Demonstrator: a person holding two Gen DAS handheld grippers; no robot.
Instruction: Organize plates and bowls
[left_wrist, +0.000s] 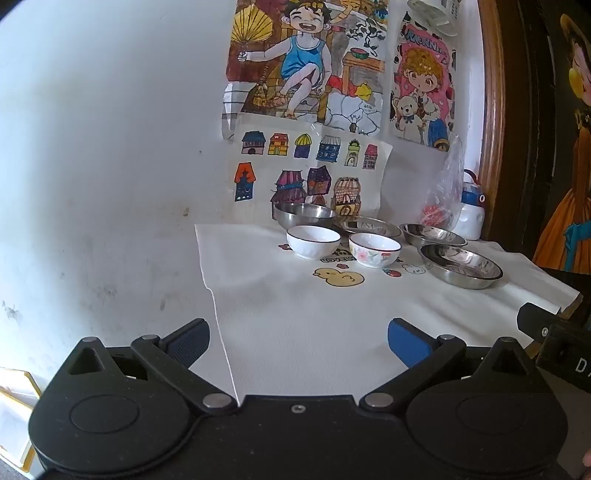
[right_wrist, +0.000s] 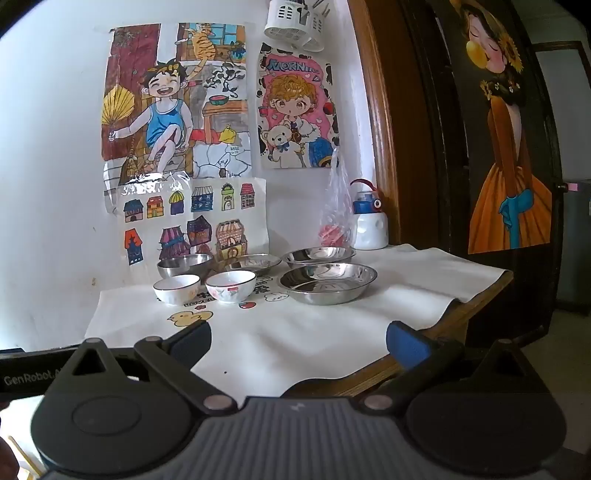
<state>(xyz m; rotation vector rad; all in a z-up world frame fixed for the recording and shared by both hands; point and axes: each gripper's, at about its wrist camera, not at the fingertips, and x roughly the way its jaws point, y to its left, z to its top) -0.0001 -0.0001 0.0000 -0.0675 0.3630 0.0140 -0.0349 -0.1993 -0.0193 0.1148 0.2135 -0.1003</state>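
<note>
Two white ceramic bowls stand side by side on the cloth: a plain one (left_wrist: 313, 241) (right_wrist: 177, 289) and a flowered one (left_wrist: 374, 249) (right_wrist: 231, 286). Behind them stands a steel bowl (left_wrist: 305, 215) (right_wrist: 185, 264) by the wall, with a flat steel plate (left_wrist: 368, 226) (right_wrist: 254, 263) to its right. Two deeper steel plates lie further right, the far one (left_wrist: 432, 234) (right_wrist: 318, 256) and the near one (left_wrist: 460, 265) (right_wrist: 328, 282). My left gripper (left_wrist: 298, 341) and right gripper (right_wrist: 298, 341) are both open and empty, well short of the dishes.
A white cloth (left_wrist: 303, 317) (right_wrist: 280, 343) with cartoon prints covers the wooden table (right_wrist: 458, 325). Drawings (right_wrist: 173, 110) are taped to the wall behind. A plastic bag (right_wrist: 337, 218) and a white bottle (right_wrist: 369, 221) stand at the back right, beside a dark door frame (right_wrist: 424, 147).
</note>
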